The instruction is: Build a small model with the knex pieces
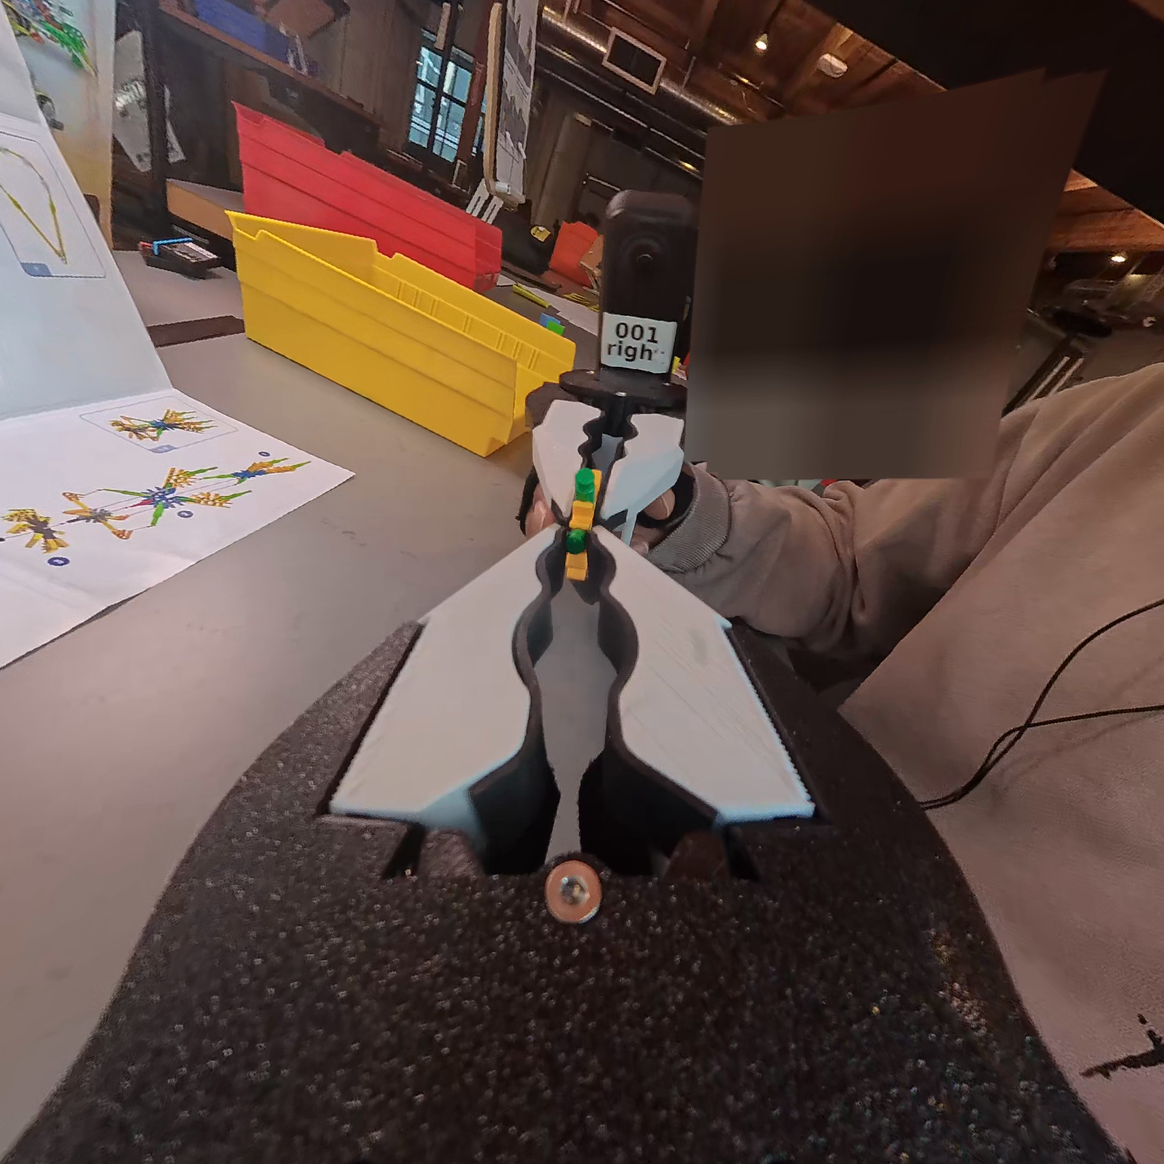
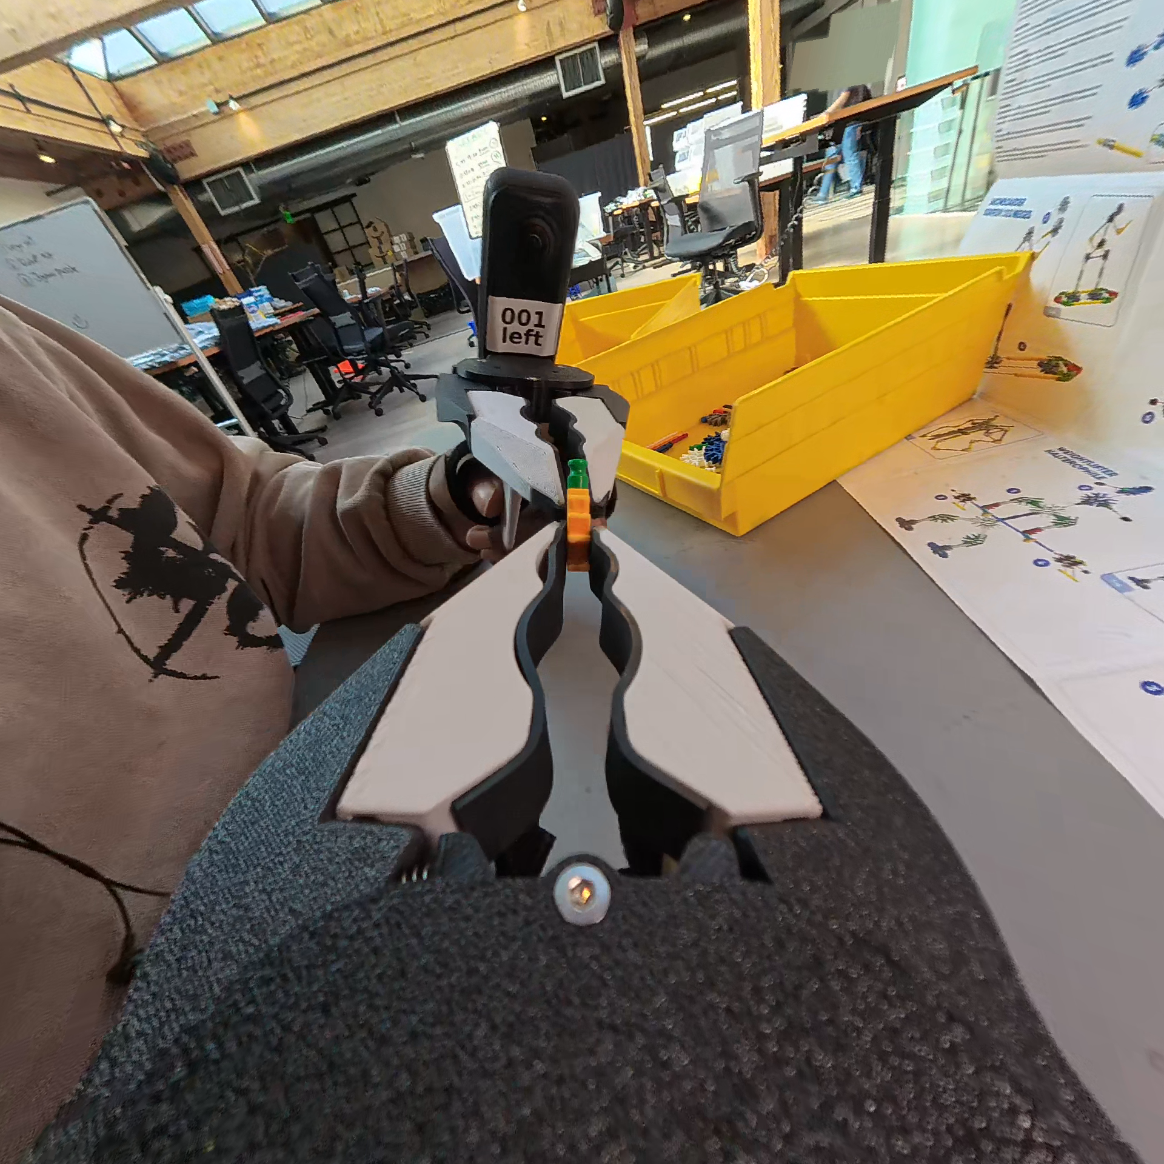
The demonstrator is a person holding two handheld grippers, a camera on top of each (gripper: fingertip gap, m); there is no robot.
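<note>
Two claws meet tip to tip on one small toy piece

Much is hard to read here. Where the left claw (image 1: 576,554) and right claw (image 2: 578,535) meet, their tips crowd around a small toy piece (image 1: 578,532), a yellow-orange connector with a green rod (image 2: 577,473) standing out of its top. Both claws are clenched on it, held above the grey surface (image 1: 220,661), but which part each one pinches is hidden by the fingers. A blurred patch covers the area above the person's beige sleeve (image 1: 850,548).

The yellow bin (image 2: 787,428) on the surface holds a small heap of blue, white and red toy parts at its open front end. A red bin (image 1: 353,189) stands behind it, its inside out of sight. Printed instruction sheets (image 1: 126,491) lie beside the bins, cut off at the edge
</note>
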